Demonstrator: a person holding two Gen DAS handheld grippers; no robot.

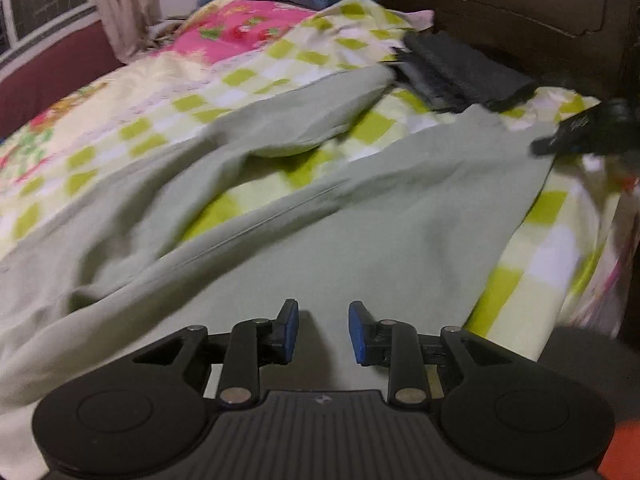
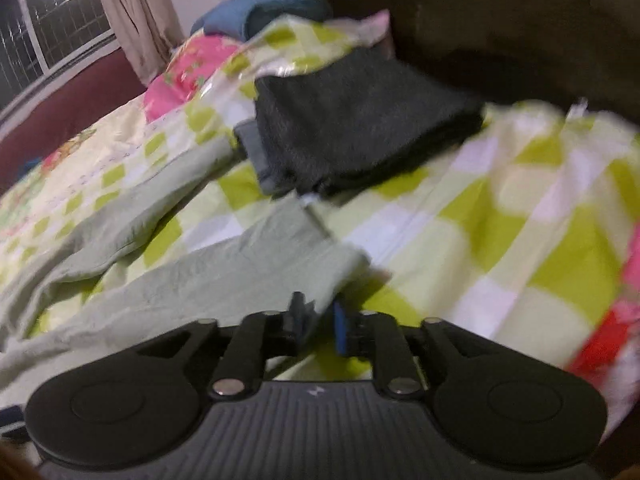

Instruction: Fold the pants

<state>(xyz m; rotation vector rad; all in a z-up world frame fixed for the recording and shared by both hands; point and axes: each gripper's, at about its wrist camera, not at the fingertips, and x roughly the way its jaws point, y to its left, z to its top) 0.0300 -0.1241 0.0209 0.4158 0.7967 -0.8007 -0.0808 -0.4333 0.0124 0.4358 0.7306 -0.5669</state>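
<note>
Found pale green cotton pants (image 1: 360,240) sprawled on the checked yellow-green bedspread (image 1: 372,128), left gripper (image 1: 323,320) spread and empty above them, right gripper (image 2: 319,312) narrowly parted at a leg hem, grip unclear; risked the hem slipping out and bunching the fold.

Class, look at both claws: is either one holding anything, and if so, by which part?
Left claw holds nothing, open above the green pants. Right claw has the pants' corner between its fingers, but blur hides whether it grips.

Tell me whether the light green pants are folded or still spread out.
Spread out, not folded. The light green pants lie rumpled across the checked bedspread, both legs apart with bedspread showing between them.
</note>
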